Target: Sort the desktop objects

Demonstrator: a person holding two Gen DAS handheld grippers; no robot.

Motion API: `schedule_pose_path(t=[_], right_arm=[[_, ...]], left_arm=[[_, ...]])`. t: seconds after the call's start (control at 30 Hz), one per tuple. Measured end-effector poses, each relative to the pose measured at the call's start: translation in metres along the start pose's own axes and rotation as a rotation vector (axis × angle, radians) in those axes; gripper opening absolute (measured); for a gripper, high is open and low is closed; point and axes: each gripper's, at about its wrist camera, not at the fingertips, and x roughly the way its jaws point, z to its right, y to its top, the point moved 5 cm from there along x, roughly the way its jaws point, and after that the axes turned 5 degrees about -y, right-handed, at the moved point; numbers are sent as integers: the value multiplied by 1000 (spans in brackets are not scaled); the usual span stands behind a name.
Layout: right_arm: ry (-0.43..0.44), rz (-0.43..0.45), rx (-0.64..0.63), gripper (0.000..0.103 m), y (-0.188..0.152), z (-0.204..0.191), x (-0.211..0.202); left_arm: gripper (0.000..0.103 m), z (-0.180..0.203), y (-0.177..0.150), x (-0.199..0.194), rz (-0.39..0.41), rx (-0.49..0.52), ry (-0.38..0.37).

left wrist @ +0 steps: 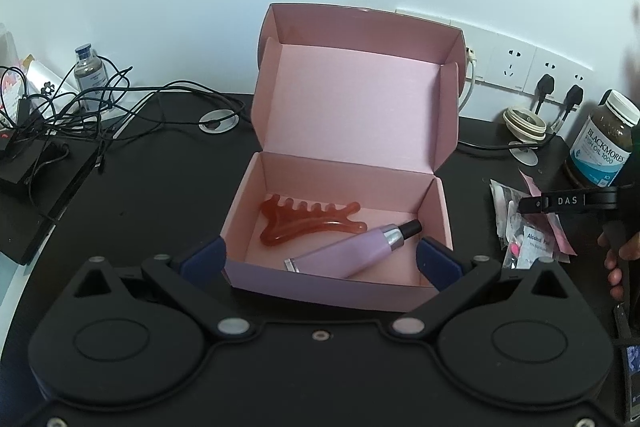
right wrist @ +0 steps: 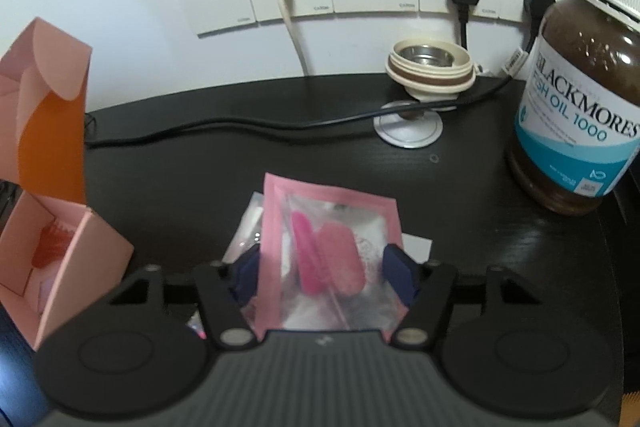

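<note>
right gripper (right wrist: 320,273) jaws straddle pink packet (right wrist: 328,259) on black desk (right wrist: 200,179), pads at its edges, grip unclear. left gripper (left wrist: 320,261) spread wide around pink box (left wrist: 340,227) front; box holds red comb (left wrist: 308,223) and lilac tube (left wrist: 352,251).

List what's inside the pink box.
Inside the pink box: a red comb and a lilac tube with a black cap, both lying flat. The near wall hides the front strip of the floor.

Left wrist view angled down over pink box (left wrist: 340,187), right wrist view close over sachets (right wrist: 328,259), both sharing fish-oil bottle (right wrist: 580,99)
</note>
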Motion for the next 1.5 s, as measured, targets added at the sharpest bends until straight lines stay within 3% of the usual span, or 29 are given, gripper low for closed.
schedule_pose_path(t=[0.43,0.5,0.57,0.63,0.77,1.07,1.23,1.3,1.37,1.5], right_arm=[[18,73,-9,38,4,-14,-30],[22,79,-18,32,5,-17,-34],[24,80,-26,16,5,-19,-38],[20,83,-32,7,5,-21,-41],[10,93,-44,1,5,-23,-47],[-1,101,-52,1,5,-27,-54],[-32,96,-77,9,4,-32,-53],[-41,101,-86,23,3,-35,-54],[-51,112,-104,49,1,-38,-54],[-80,127,-164,58,-2,-47,-55]], left_arm=[[103,-1,0,-4,3,0,-23],[103,-1,-1,-5,1,-4,-29],[103,-1,0,-6,2,-5,-33],[103,0,0,-8,7,-1,-36],[103,1,0,-11,13,5,-39],[103,-3,-1,-12,6,-8,-39],[103,-1,0,-13,9,-3,-45],[103,-1,0,-13,11,0,-46],[103,-1,1,-13,12,2,-45],[103,-3,1,-12,11,-5,-43]])
